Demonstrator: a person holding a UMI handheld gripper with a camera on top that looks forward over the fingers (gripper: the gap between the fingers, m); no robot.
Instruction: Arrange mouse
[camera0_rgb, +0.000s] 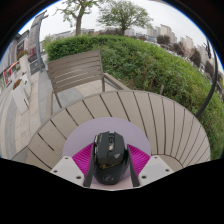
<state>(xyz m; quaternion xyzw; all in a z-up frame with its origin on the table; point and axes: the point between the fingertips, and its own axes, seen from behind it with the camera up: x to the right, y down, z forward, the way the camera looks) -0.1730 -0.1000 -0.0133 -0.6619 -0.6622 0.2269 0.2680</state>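
Note:
A black gaming mouse (110, 152) sits between the fingers of my gripper (111, 170), its nose pointing away from me. Both dark fingers (91, 170) lie against the mouse's sides with no gap showing, so the gripper is shut on it. The magenta pads spread out to either side beneath it. Just beyond the mouse a pale lilac round mat (97, 129) lies on the round slatted wooden table (160, 115); the mouse hides the mat's near part. Whether the mouse rests on the mat or hangs just above it cannot be seen.
A slatted wooden bench (76, 68) stands past the table's far edge on the left. A green hedge (155, 60) runs behind and to the right. Paved ground (25, 110) lies to the left below the table rim.

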